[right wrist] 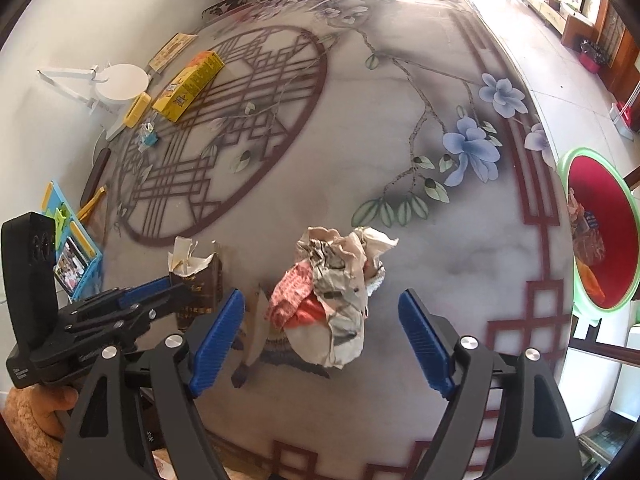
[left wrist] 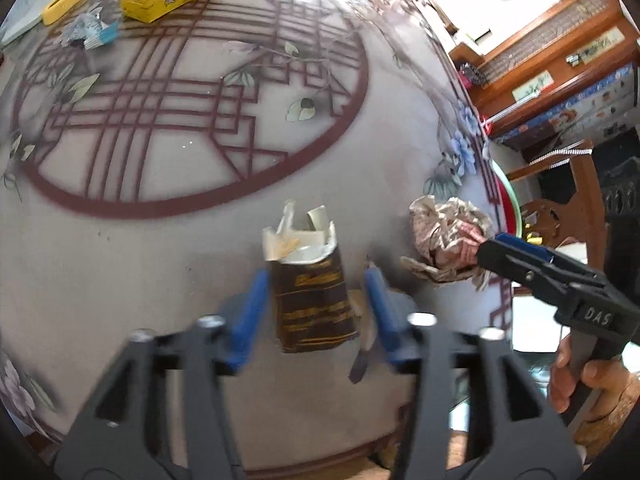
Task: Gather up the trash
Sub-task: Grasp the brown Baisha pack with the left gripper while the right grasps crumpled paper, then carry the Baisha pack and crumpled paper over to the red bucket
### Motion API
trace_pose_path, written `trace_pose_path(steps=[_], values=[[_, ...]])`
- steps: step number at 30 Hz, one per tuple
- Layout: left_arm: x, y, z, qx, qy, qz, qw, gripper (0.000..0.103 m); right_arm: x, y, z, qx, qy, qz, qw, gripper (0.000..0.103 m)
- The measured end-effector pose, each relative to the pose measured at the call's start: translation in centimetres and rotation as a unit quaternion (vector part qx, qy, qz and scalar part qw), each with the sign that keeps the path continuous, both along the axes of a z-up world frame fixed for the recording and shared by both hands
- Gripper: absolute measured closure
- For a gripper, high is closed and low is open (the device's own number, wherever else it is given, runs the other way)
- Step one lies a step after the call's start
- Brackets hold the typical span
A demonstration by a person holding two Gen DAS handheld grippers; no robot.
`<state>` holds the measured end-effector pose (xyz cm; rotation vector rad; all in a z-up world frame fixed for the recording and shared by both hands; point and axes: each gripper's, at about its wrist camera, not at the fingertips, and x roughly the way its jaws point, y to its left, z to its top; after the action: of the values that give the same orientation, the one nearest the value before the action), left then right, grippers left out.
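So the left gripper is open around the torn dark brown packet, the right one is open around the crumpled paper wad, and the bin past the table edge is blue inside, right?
One detail is off: the bin is red inside with a green rim, as the right wrist view shows. The rest holds: the left gripper stands open around the torn dark brown packet, and the right gripper stands open around the crumpled paper wad.

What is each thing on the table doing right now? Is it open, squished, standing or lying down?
Brown packet: torn open on top, between the left hand-held gripper pads, not pinched.
Paper ball: crumpled, lying between the right hand-held gripper pads, untouched.
Yellow box: closed, lying flat.
Bin: open, trash inside.
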<state>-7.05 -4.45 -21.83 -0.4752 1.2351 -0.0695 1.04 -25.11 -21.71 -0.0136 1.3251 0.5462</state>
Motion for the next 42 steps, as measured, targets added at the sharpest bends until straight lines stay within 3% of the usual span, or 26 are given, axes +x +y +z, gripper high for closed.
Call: trace_pose_path(steps=[7, 8, 9, 16, 17, 19, 21, 30, 42], values=[[0.7, -0.8, -1.9, -0.009, 0.022, -0.012, 0.9996, 0.043, 0.0, 0.4, 0.1, -0.013, 0.0, 0.003, 1.0, 0.026], [0.8, -1.0, -2.2, -0.006, 0.025, -0.014, 0.9996, 0.046, -0.1, 0.5, 0.0, -0.015, 0.002, 0.004, 1.0, 0.026], [1.0, -1.2, -2.5, -0.002, 0.031, -0.018, 0.9994, 0.062, -0.1, 0.6, -0.2, -0.018, 0.002, 0.004, 1.0, 0.026], [1.3, -0.2, -0.3, 0.013, -0.003, -0.01, 0.9999, 0.063, 0.5, 1.2, -1.8, -0.029, 0.023, 0.005, 0.999, 0.026], [1.3, -0.1, 0.1, 0.016, -0.008, -0.009, 0.9998, 0.063, 0.6, 1.3, -2.2, -0.023, 0.031, 0.002, 0.999, 0.029], [1.4, 0.4, 1.0, 0.025, -0.017, -0.007, 0.9995, 0.063, 0.6, 1.4, -2.1, -0.015, 0.033, -0.002, 0.999, 0.05], [1.4, 1.0, 1.9, 0.028, -0.027, 0.002, 0.9992, 0.063, 0.7, 1.6, -1.3, -0.006, 0.021, -0.002, 1.0, 0.058], [3.4, 2.9, 7.2, 0.062, -0.095, 0.019, 0.9934, 0.063, 1.1, 1.8, 4.5, 0.028, -0.058, -0.015, 0.998, 0.06], [6.3, 0.8, 9.2, 0.063, -0.122, -0.023, 0.9903, 0.063, 1.5, -0.4, 7.3, 0.046, -0.091, -0.056, 0.993, 0.059]])
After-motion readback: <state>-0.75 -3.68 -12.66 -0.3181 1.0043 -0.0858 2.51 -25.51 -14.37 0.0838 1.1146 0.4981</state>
